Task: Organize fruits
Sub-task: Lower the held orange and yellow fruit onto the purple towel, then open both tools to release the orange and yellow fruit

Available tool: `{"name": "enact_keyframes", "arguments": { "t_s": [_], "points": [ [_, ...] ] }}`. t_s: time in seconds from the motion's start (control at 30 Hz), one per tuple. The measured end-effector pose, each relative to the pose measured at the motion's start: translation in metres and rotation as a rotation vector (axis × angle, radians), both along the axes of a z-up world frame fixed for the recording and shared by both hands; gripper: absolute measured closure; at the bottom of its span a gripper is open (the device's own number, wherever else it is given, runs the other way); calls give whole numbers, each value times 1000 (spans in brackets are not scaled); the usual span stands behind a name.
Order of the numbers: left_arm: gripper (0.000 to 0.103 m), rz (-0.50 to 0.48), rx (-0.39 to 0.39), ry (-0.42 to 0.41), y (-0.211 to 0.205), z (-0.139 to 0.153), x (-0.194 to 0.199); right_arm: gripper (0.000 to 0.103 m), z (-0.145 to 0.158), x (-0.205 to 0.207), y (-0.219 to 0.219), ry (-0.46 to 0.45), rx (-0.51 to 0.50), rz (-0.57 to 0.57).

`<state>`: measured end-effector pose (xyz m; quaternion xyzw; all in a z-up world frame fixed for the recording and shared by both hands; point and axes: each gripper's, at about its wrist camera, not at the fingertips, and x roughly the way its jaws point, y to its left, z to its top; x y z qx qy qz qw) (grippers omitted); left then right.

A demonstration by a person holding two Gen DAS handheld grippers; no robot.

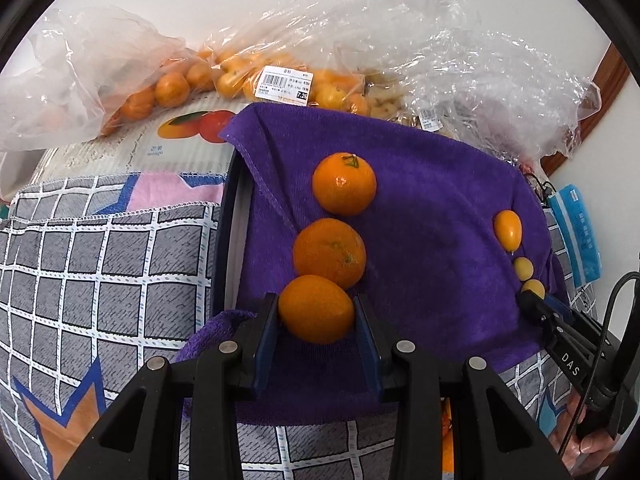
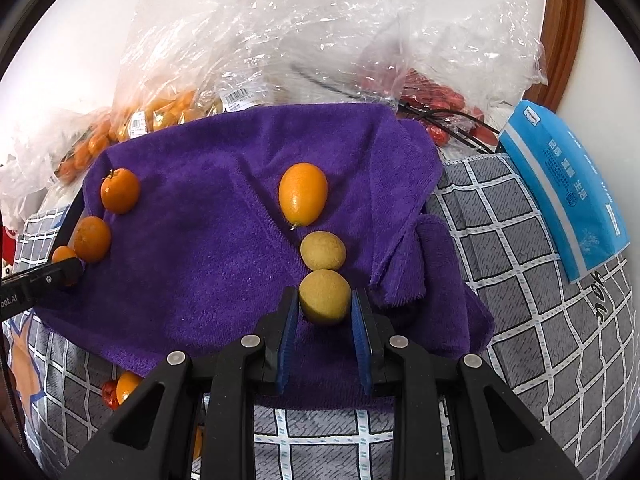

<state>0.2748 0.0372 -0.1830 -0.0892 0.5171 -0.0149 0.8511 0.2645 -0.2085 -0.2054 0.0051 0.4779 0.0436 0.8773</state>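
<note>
A purple towel (image 1: 420,208) lies over a grey checked cloth (image 1: 100,272), its far edge crowded by clear plastic bags of fruit (image 1: 240,76) and its right edge close to a blue tissue pack (image 2: 560,192); open towel stretches between two rows of fruit. On the left, three mandarins run near to far: the left tool (image 1: 316,312) has its pads touching both sides of the nearest mandarin (image 1: 316,308), with the second mandarin (image 1: 329,252) touching it and the third mandarin (image 1: 344,183) just beyond. On the right, the right tool (image 2: 325,304) closes around the nearest longan (image 2: 325,297); a second longan (image 2: 323,249) and a kumquat (image 2: 303,193) follow just beyond.
</note>
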Motion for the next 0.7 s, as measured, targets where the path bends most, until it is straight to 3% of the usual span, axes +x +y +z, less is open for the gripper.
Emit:
{"name": "enact_keyframes", "arguments": {
  "t_s": [0.7],
  "points": [
    [68,-13,22,28,-4,-7,2,74,-3,-2,-1,2,-18,-10]
  ]
}}
